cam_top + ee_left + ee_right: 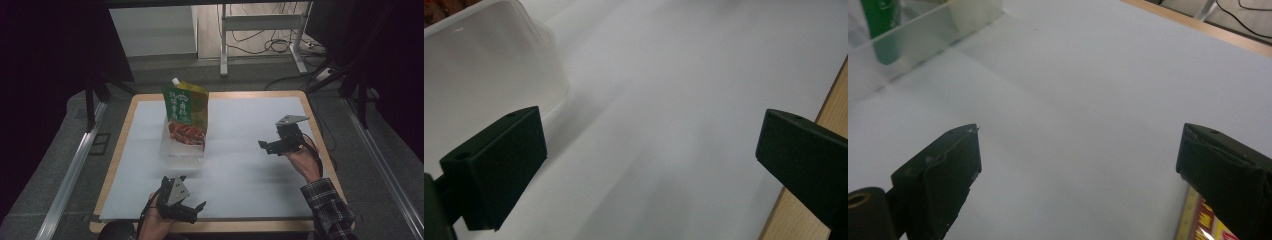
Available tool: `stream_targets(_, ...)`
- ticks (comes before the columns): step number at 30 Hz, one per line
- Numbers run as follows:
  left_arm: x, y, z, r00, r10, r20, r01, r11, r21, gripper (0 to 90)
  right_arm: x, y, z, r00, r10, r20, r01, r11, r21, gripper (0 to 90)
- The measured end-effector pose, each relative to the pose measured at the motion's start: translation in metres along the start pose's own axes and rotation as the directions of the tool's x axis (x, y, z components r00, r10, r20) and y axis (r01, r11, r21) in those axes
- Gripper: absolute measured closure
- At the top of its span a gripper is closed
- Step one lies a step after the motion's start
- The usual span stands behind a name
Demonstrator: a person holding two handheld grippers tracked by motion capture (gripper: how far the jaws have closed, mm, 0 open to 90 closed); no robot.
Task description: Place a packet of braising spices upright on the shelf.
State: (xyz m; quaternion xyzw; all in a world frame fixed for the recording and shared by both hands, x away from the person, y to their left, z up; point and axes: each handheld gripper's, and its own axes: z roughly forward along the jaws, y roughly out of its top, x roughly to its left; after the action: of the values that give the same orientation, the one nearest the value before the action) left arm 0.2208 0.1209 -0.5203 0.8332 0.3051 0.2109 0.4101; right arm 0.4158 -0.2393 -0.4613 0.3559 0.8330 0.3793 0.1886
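A green and yellow spouted pouch [186, 111] with a red food picture stands upright in a clear plastic container [181, 149] on the white sheet. My left gripper [192, 191] is near the table's front edge, just in front of the container, open and empty. In the left gripper view the left gripper [649, 135] has the container [489, 60] at upper left. My right gripper [270, 136] hovers at the right side, open, pointing left toward the container. In the right gripper view the right gripper [1078, 145] holds nothing, and the container [923, 35] and pouch [882, 30] lie far off.
The white sheet [240, 125] covers a wooden table [125, 125] whose edge [831, 105] runs close to the left gripper. A yellow and red printed strip [1204, 220] shows by the right jaw. Beyond the table are a metal stand [260, 30] and floor cables [280, 45].
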Motion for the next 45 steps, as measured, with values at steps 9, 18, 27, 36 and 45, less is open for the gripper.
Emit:
stream_targets(9,0.0,0.0,0.0,1.0,0.009,-0.002,-0.009,0.9999,0.009,0.0,-0.024,-0.012,-0.004,0.9938,0.08,0.078,-0.08,0.9967,0.008,2.6)
stream_targets(18,0.0,0.0,0.001,1.0,0.008,-0.002,-0.008,0.9999,0.008,0.0,-0.047,-0.026,-0.006,0.974,0.153,0.167,-0.162,0.9858,0.044,2.1)
stream_targets(27,-0.001,0.0,0.001,0.9999,0.011,-0.001,-0.011,0.9999,0.012,0.0,-0.061,-0.041,0.002,0.9515,0.176,0.252,-0.202,0.9761,0.08,6.1)
stream_targets(36,-0.002,0.0,0.002,0.9998,0.018,-0.002,-0.018,0.9997,0.016,0.2,-0.064,-0.05,0.014,0.941,0.191,0.279,-0.234,0.9635,0.129,12.6)
stream_targets(45,-0.002,0.0,0.002,0.9998,0.021,-0.005,-0.02,0.9996,0.019,0.2,-0.064,-0.054,0.016,0.9373,0.206,0.281,-0.261,0.95,0.172,27.2)
